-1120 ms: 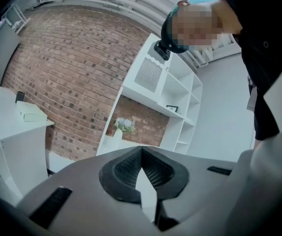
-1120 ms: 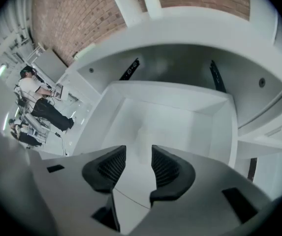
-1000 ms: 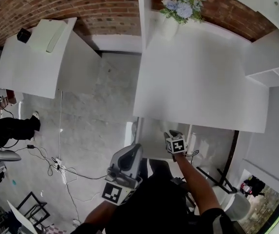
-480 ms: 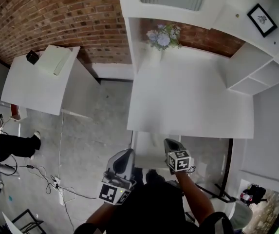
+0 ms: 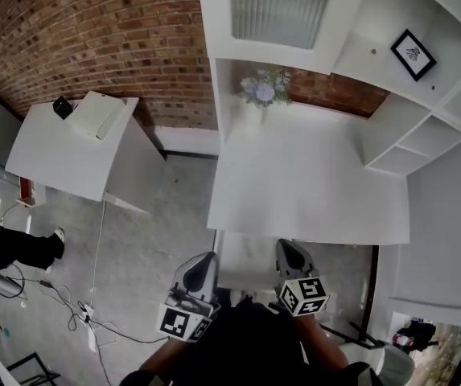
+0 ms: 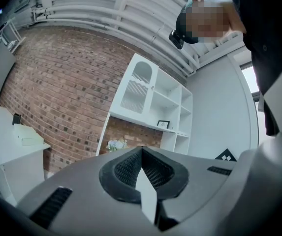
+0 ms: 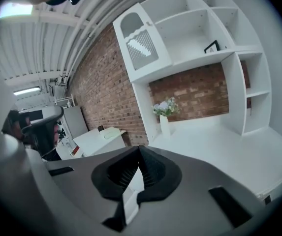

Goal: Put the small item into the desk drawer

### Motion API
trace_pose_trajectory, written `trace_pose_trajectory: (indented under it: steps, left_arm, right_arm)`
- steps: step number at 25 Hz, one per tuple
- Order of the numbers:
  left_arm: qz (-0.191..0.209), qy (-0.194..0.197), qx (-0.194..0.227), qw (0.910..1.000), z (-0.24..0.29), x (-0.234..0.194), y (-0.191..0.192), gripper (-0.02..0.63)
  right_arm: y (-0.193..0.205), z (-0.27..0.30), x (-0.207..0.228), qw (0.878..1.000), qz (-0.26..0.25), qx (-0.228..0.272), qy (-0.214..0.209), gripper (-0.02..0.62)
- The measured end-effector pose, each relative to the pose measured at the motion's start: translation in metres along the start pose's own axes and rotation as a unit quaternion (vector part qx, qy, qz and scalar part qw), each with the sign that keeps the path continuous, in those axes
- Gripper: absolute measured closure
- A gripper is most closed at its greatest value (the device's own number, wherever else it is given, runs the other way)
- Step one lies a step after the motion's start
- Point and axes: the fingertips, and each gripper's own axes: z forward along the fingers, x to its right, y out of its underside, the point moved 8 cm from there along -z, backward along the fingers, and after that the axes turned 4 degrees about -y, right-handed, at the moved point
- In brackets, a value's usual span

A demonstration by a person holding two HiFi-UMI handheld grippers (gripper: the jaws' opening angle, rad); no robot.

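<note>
In the head view the white desk point(image 5: 310, 183) lies ahead. A white drawer front or drawer point(image 5: 246, 257) shows just under its near edge; I cannot tell whether it stands open. No small item shows in any view. My left gripper point(image 5: 200, 265) and right gripper point(image 5: 292, 256) are held close to the person's body, one on each side of that drawer. In the left gripper view the left gripper point(image 6: 141, 154) has its jaws together with nothing between them. In the right gripper view the right gripper point(image 7: 138, 154) is also shut and empty, and points over the desk top.
A white vase of flowers point(image 5: 264, 89) stands at the desk's back, under white shelves point(image 5: 407, 95) with a framed picture point(image 5: 413, 53). A white side table point(image 5: 69, 147) at the left carries a black object point(image 5: 63, 108) and a pale box point(image 5: 101, 112). Cables lie on the floor beside a person point(image 5: 17, 248).
The head view has tipped upward, bringing in the shelves. Both grippers have dropped lower in the frame, and the right one has drawn back from under the desk edge.
</note>
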Motion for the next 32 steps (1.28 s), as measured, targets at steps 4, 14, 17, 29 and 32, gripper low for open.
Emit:
trace_pose_trajectory:
  steps: [4, 14, 17, 29, 32]
  left_arm:
    - [0.004, 0.002, 0.007, 1.0000, -0.002, 0.005, -0.004, 0.588]
    - [0.002, 0.010, 0.009, 0.9999, -0.002, 0.009, -0.002, 0.588]
    - [0.002, 0.007, 0.009, 0.9999, -0.003, 0.010, -0.001, 0.588]
    - [0.000, 0.002, 0.009, 1.0000, -0.007, 0.007, 0.000, 0.588]
    - [-0.001, 0.001, 0.010, 1.0000, -0.007, 0.006, 0.000, 0.588]
  right_arm:
    - [-0.018, -0.022, -0.019, 1.000, -0.013, 0.028, -0.006, 0.580]
    - [-0.024, -0.044, -0.031, 0.998, -0.022, 0.050, -0.010, 0.581]
    - [-0.025, -0.045, -0.031, 0.998, -0.025, 0.050, -0.010, 0.581]
    - [-0.027, -0.042, -0.037, 0.998, -0.027, 0.052, -0.019, 0.581]
    - [-0.027, -0.043, -0.039, 0.998, -0.027, 0.052, -0.019, 0.581]
